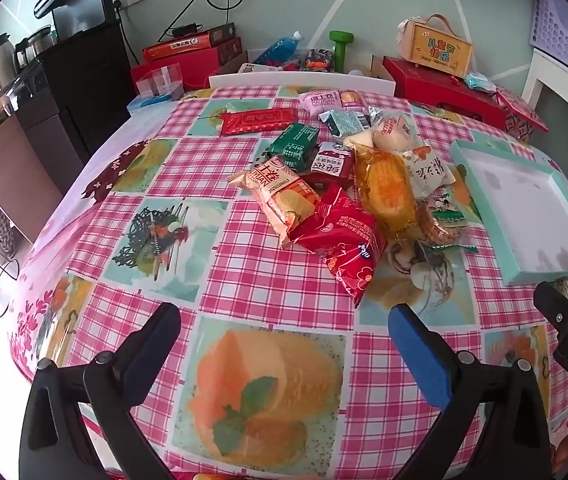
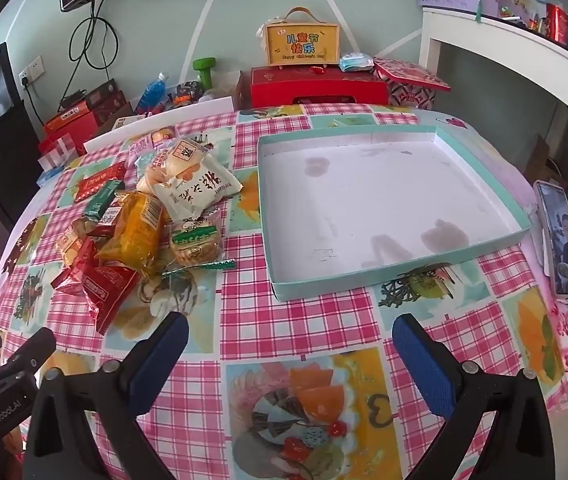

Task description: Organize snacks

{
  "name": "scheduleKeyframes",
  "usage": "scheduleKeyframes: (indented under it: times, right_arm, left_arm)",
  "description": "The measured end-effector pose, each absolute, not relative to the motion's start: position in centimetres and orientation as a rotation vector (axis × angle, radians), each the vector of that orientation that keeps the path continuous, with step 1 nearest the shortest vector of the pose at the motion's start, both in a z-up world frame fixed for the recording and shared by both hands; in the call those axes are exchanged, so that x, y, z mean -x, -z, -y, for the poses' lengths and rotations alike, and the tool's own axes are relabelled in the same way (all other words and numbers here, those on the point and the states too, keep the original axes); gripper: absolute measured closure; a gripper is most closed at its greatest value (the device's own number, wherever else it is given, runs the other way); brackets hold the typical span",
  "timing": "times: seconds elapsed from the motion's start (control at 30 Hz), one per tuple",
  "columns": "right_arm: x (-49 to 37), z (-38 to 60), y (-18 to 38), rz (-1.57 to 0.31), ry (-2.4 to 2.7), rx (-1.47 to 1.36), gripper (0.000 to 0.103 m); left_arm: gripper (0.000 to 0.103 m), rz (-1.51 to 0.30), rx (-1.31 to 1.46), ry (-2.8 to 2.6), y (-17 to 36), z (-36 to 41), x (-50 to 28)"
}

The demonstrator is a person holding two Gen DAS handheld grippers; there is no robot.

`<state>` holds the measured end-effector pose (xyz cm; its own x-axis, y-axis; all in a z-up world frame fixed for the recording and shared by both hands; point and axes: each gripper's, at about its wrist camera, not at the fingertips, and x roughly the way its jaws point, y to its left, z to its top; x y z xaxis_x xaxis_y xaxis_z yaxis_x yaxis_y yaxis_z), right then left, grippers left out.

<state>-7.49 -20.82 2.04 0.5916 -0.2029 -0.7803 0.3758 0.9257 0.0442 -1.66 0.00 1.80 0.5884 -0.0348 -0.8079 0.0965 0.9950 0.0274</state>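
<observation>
Left gripper: jaws wide, nothing between them, black arms with ribbed blue pads, hanging over the glossy pink-checked tablecloth printed with fruit panels; right gripper: likewise wide and empty, above the same cloth. Just beyond lies the heap of snacks, crinkled foil and clear plastic packets piled loosely: a red packet nearest, an orange translucent packet, a green packet, a flat red bar apart at the far side. Beside the heap, not touching it, stands a shallow rectangular cardboard tray, teal walls, white stained floor, nothing in it. Only the right view shows a phone propped at the table edge; only the left shows kettles on a dark counter. A yellow case reads "Happy Children's Day"; the neighbouring gripper's body reads "GenRobot.AI".
</observation>
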Motion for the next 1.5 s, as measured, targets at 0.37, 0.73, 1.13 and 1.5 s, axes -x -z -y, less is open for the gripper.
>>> scheduleKeyframes:
  times: [0.37,0.73,1.13,1.5]
  right_arm:
    - [7.5,20.84,-1.94,-0.878,0.349,-0.216,0.0]
    - [7.57,20.44,-2.06,-0.87,0.354,-0.195,0.0]
    - [7.67,20.46,-2.09,-0.867,0.357,-0.189,0.0]
    - [7.7,20.49,-2.13,-0.865,0.362,-0.19,0.0]
  left_arm:
    - [0.0,-0.934,-0.073,0.093,-1.8,0.12,1.82]
    - [0.0,-0.935,-0.07,0.096,-1.6,0.2,1.85]
    - [0.0,-0.937,-0.063,0.096,-1.52,0.14,1.85]
    - [0.0,-0.938,-0.056,0.094,-1.44,-0.01,1.91]
